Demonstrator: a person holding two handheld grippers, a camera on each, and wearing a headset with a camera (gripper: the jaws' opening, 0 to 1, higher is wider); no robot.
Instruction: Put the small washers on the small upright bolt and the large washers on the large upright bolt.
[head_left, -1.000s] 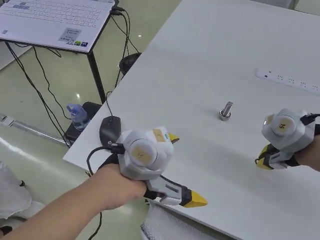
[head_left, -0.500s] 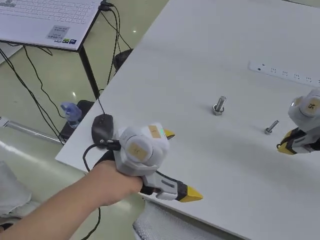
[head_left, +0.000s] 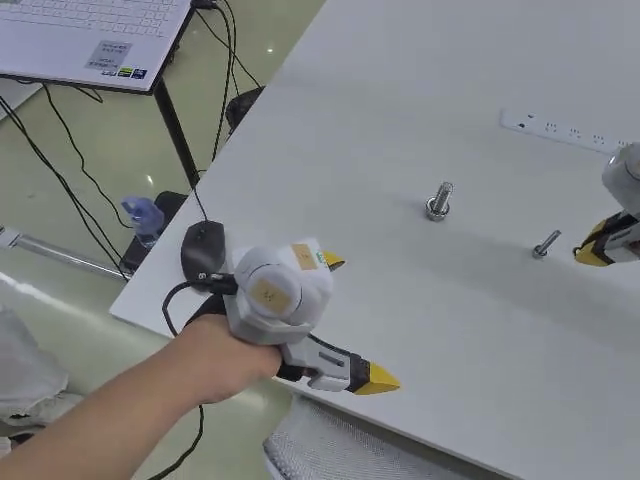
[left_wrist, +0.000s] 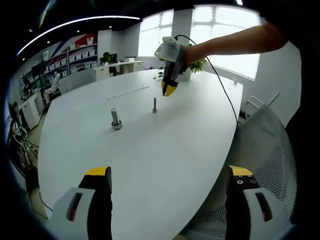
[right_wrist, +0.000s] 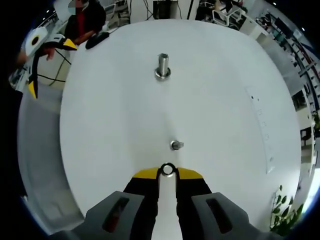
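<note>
Right claw (right_wrist: 168, 175), lower centre, pinching apparently a small washer (right_wrist: 168, 164); next, lowering over small bolt (right_wrist: 175, 145) just above. Left claw (left_wrist: 169, 172) wide.

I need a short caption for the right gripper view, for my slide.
Right gripper, fingers shut on a washer, close to the small upright bolt; large bolt stands beyond.

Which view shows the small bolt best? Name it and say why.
The right gripper view: the small bolt stands close, ahead of the right gripper. The head view shows it side-on, near the frame's right edge; the left gripper view, small and distant.
</note>
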